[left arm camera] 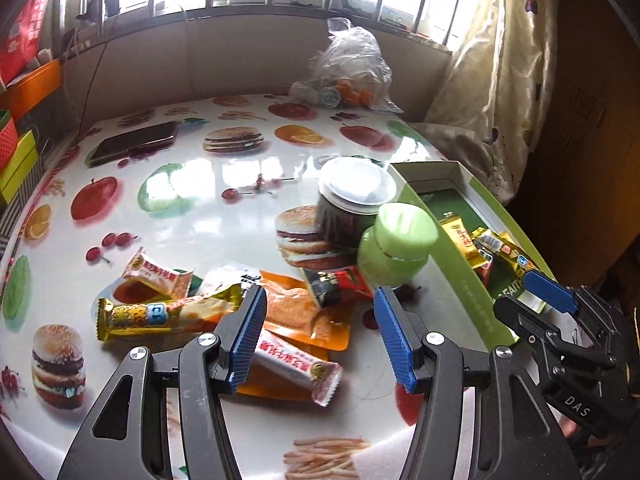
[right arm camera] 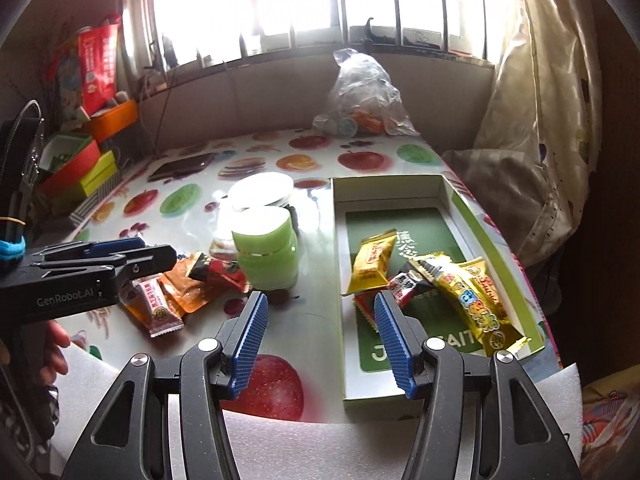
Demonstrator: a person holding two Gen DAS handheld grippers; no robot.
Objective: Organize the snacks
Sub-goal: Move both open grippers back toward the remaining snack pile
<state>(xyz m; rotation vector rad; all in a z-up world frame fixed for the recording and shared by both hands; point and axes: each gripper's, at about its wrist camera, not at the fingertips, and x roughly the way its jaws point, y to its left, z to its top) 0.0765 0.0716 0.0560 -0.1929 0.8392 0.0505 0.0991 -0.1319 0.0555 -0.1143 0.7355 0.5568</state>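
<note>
Loose snack packets lie on the fruit-print table: a gold bar [left arm camera: 160, 316], an orange pouch [left arm camera: 304, 312], a pink-white bar [left arm camera: 296, 364], a red-black packet [left arm camera: 340, 284]. My left gripper [left arm camera: 320, 332] is open and empty, just above the orange pouch and pink-white bar. A green open box [right arm camera: 400, 340] at the right holds a yellow packet [right arm camera: 372, 264], a long gold bar [right arm camera: 468, 300] and a dark packet [right arm camera: 408, 286]. My right gripper [right arm camera: 318, 336] is open and empty over the box's near left wall.
A green jar [left arm camera: 394, 248] and a dark jar with a clear lid [left arm camera: 352, 204] stand between the snack pile and the box. A phone [left arm camera: 132, 146] lies far left. A plastic bag [left arm camera: 348, 72] sits at the back. White foam [right arm camera: 320, 440] lines the near edge.
</note>
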